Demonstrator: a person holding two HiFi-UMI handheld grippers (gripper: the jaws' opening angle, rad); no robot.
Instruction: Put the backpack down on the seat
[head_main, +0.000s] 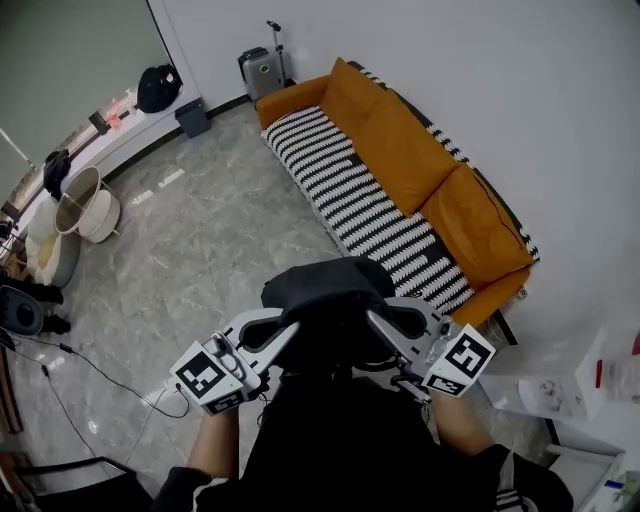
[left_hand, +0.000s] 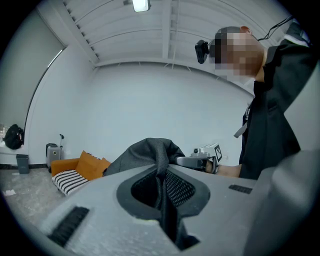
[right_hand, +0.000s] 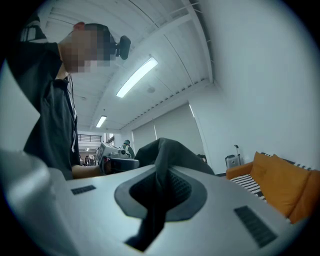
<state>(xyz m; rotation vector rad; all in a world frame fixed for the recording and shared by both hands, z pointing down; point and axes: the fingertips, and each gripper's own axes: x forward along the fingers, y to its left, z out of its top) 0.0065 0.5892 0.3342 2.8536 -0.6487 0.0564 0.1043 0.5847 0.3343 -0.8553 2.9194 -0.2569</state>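
A dark grey backpack (head_main: 327, 300) hangs in the air in front of the person, held from both sides. My left gripper (head_main: 288, 335) is shut on a fold of its fabric (left_hand: 162, 200), which runs down between the jaws. My right gripper (head_main: 372, 322) is shut on another fold of the backpack (right_hand: 159, 190) on the opposite side. The seat is an orange sofa (head_main: 400, 150) with a black-and-white striped cover (head_main: 350, 200), standing along the wall ahead and to the right, some way beyond the backpack. The sofa also shows in the left gripper view (left_hand: 82, 167) and the right gripper view (right_hand: 275, 180).
A small grey suitcase (head_main: 262, 70) stands by the wall left of the sofa, with a dark bin (head_main: 192, 117) near it. Buckets (head_main: 85, 205) and cables (head_main: 90, 370) lie on the marble floor at the left. A white table with papers (head_main: 570, 390) is at the right.
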